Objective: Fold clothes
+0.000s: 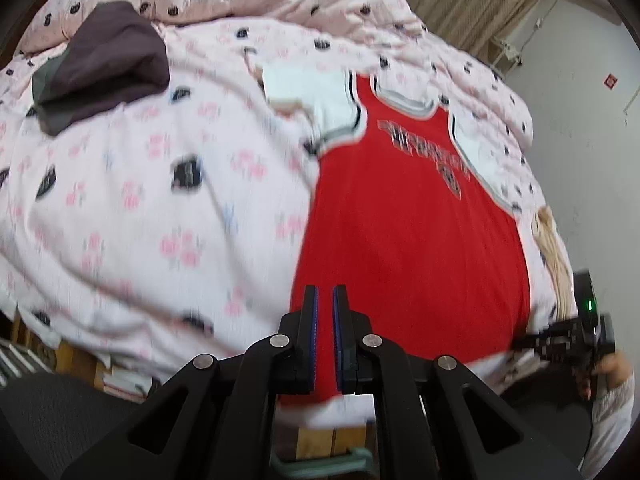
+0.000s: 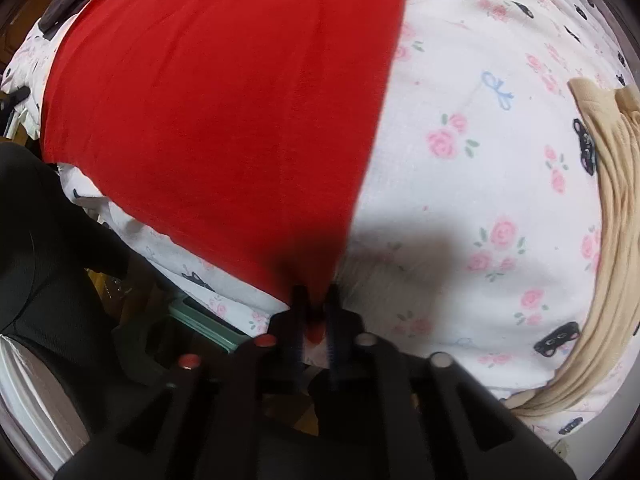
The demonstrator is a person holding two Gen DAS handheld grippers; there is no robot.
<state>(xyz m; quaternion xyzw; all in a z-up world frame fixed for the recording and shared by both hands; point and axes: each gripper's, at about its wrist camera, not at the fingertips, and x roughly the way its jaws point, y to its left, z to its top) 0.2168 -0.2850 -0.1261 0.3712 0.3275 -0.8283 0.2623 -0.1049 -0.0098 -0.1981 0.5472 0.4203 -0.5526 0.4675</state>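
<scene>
A red basketball jersey (image 1: 400, 220) with grey-white trim and dark lettering lies flat on the bed, collar at the far end. White cloth (image 1: 308, 92) shows beside its shoulders. My left gripper (image 1: 324, 292) hovers over the jersey's near left hem, shut, with only a thin slit between its blue pads and nothing in it. In the right wrist view the jersey (image 2: 220, 120) fills the upper left. My right gripper (image 2: 315, 294) points down at the jersey's near corner. Its jaws stand slightly apart with the red corner tip between them. The right gripper (image 1: 576, 340) also shows at the left view's right edge.
The bed is covered by a pink floral quilt (image 1: 160, 200) with black cat prints. A dark purple garment (image 1: 108, 64) lies folded at the far left. A beige garment (image 2: 612, 240) lies along the right side of the bed. The person's dark clothing (image 2: 48, 260) is at the left.
</scene>
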